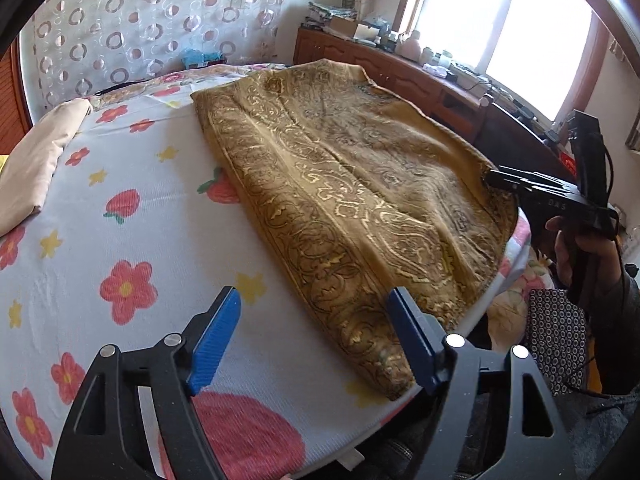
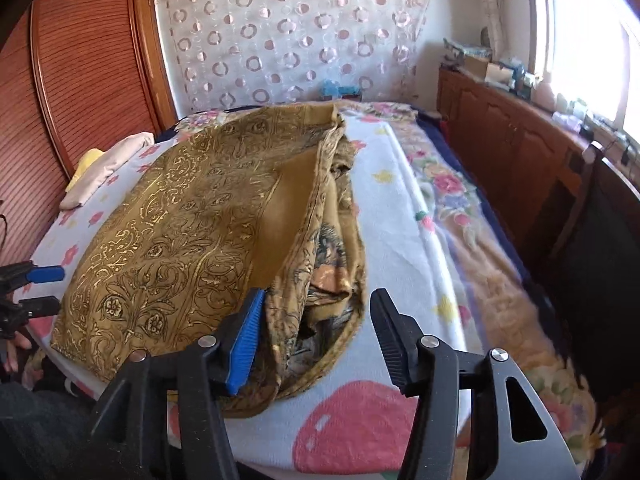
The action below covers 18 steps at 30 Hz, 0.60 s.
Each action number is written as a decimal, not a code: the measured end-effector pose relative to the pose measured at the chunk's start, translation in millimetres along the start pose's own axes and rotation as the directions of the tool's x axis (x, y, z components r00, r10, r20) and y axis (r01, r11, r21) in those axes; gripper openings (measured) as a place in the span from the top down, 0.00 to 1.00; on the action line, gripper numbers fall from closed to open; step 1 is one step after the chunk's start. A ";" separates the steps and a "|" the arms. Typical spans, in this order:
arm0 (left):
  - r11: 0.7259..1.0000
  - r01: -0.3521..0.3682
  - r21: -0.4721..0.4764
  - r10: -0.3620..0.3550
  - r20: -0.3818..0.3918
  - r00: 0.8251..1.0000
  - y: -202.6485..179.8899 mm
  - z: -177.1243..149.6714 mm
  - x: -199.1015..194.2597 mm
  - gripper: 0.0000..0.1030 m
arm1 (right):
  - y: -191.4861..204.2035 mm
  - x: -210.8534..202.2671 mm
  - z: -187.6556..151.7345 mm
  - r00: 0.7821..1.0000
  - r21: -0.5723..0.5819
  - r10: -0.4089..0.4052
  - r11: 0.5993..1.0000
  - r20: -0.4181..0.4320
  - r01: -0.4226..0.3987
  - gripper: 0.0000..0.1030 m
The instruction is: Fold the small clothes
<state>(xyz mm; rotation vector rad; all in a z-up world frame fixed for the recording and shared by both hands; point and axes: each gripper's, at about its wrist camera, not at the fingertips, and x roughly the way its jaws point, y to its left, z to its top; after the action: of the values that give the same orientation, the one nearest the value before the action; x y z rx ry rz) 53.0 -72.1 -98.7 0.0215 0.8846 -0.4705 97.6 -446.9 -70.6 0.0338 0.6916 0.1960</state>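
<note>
Two grippers stand with jaws apart and nothing pinched: the left gripper (image 1: 314, 340), at the bottom of its frame, is spread wide over the flowered sheet (image 1: 132, 240), its right finger just beside the near corner of the gold patterned cloth (image 1: 352, 184). The right gripper (image 2: 318, 336), bottom centre of its view, has let go and straddles the cloth's bunched, folded edge, which lies between its fingers. That cloth lies folded across the bed, mid-frame in both views.

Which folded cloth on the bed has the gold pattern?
The mustard scarf lying by both open grippers; the other folded cloth, at the bed's far side, is plain beige.
</note>
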 end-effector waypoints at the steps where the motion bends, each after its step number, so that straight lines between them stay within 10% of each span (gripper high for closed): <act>1: 1.000 -0.003 0.000 0.003 -0.004 1.000 0.2 -0.3 1.7 0.25 | 0.6 1.4 -1.4 1.000 0.004 0.001 1.000 0.004 -0.001 0.43; 18: 1.000 -0.025 -0.006 0.025 -0.015 1.000 0.1 -5.6 9.6 0.25 | 8.8 8.0 0.9 1.000 -0.013 0.009 1.000 0.006 -0.009 0.39</act>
<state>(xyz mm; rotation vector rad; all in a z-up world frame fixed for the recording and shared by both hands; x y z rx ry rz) 54.0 -74.6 -109.5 0.0303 0.8997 -0.4448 102.6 -436.7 -74.1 0.0249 0.6845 0.2086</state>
